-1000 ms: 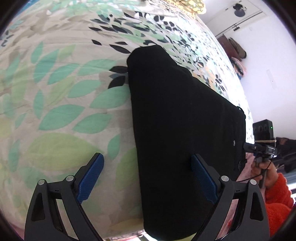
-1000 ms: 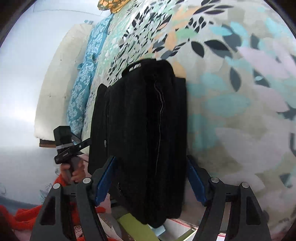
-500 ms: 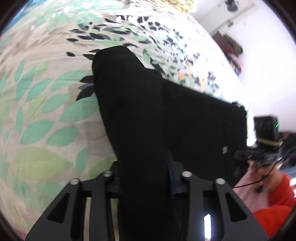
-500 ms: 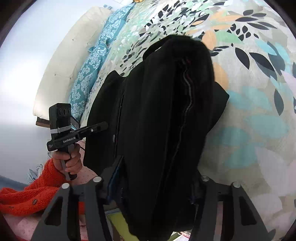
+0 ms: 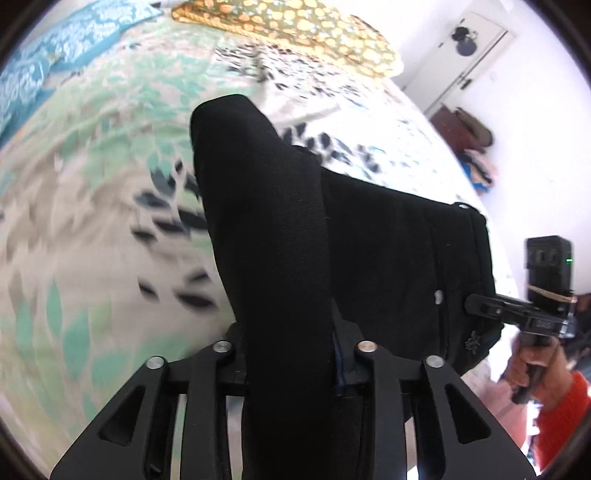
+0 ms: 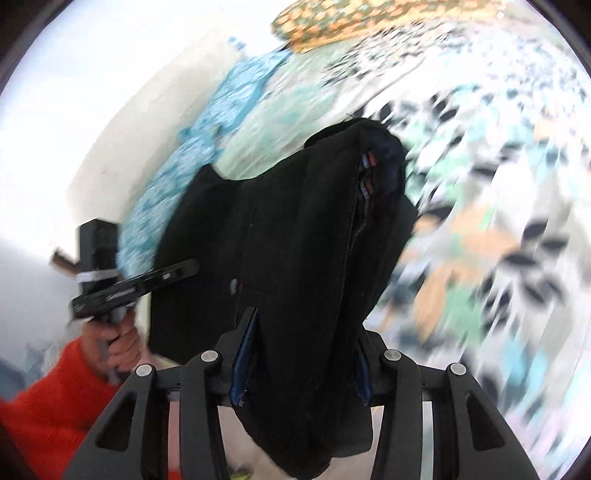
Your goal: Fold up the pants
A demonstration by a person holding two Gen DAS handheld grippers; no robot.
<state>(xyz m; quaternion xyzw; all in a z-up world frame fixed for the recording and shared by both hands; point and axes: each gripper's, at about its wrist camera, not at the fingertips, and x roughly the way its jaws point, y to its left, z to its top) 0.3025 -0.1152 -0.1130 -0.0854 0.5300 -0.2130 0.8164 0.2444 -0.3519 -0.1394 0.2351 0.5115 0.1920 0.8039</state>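
Note:
The black pants (image 5: 280, 236) lie partly folded on a bed with a leaf-print cover (image 5: 92, 229). My left gripper (image 5: 291, 354) is shut on the near edge of the pants and holds it lifted off the bed. My right gripper (image 6: 299, 362) is shut on the other near edge of the pants (image 6: 295, 240), also lifted. The far part of the pants hangs down toward the bed. Each gripper shows in the other's view: the right one in the left wrist view (image 5: 476, 304), the left one in the right wrist view (image 6: 184, 269).
A yellow patterned pillow (image 5: 295, 33) and a blue patterned pillow (image 5: 48, 62) lie at the head of the bed. A white wall with a door (image 5: 469, 55) stands at the far right. The bed cover (image 6: 498, 221) spreads to the right in the right wrist view.
Both grippers went from open beside the pants to shut on its near edge. They have lifted the cloth off the bed and are carrying it toward the pillows.

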